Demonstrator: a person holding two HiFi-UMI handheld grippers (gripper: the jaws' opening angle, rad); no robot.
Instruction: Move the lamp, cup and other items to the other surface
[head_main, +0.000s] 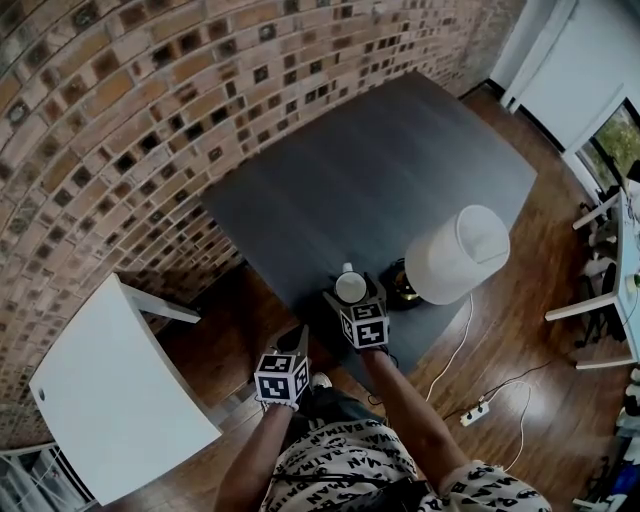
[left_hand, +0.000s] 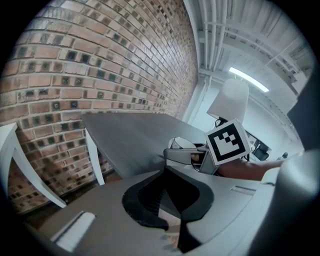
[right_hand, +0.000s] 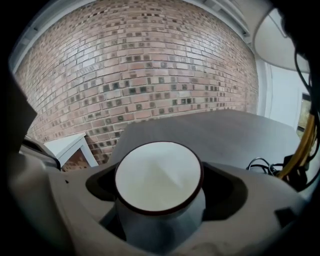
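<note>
A white cup (head_main: 351, 287) with a dark rim stands at the near edge of the dark grey table (head_main: 370, 170), and my right gripper (head_main: 352, 300) is shut on it. The right gripper view shows the cup (right_hand: 159, 176) filling the space between the jaws of the right gripper (right_hand: 160, 220). Just right of the cup stands the lamp (head_main: 457, 253), with a white shade and a dark base. My left gripper (head_main: 298, 345) hangs off the table's near corner, over the floor, shut and holding nothing. From the left gripper (left_hand: 170, 220) I see the cup (left_hand: 182, 144) and lamp (left_hand: 229, 100) ahead.
A white side table (head_main: 110, 400) stands lower left, against the brick wall (head_main: 120, 120). The lamp's white cable runs down to a power strip (head_main: 474, 412) on the wooden floor. White furniture (head_main: 600, 290) lines the right edge.
</note>
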